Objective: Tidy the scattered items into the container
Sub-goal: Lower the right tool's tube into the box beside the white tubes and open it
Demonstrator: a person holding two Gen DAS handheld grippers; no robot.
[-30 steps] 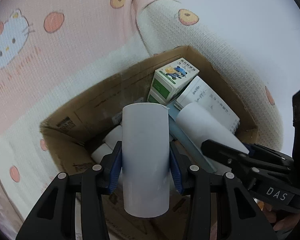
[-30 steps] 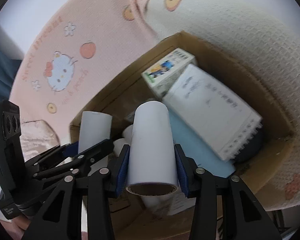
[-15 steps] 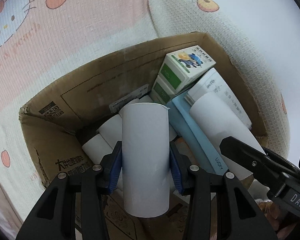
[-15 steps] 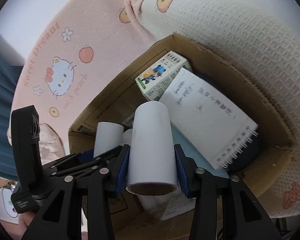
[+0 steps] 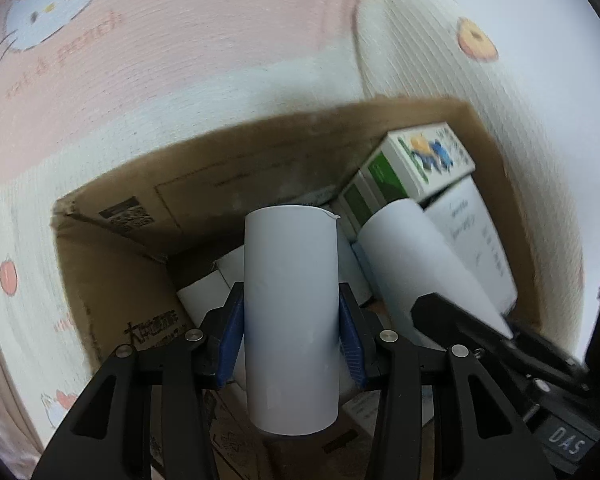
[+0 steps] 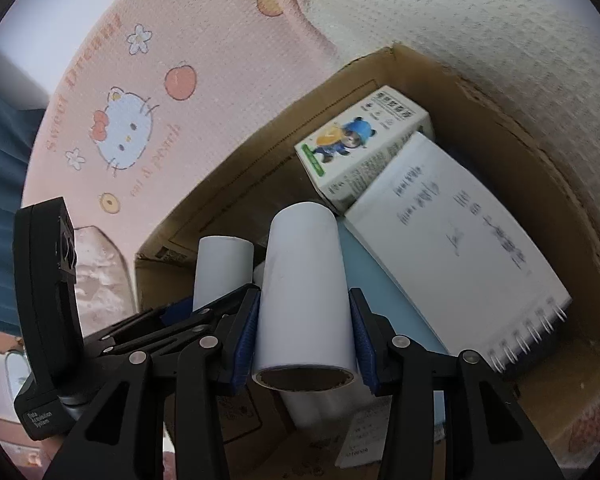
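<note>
L gripper (image 5: 291, 336) clamps a white paper roll (image 5: 292, 312); R gripper (image 6: 305, 338) clamps another white roll (image 6: 306, 296). Both rolls over the cardboard box (image 6: 480, 92). Spiral notebook (image 6: 460, 248) inside at 3 o'clock, cartoon carton (image 6: 360, 140) at 1.

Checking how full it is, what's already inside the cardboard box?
Inside the cardboard box: a cartoon-printed carton, a spiral notebook over something light blue, and white rolls. The held rolls hide the box floor.
</note>
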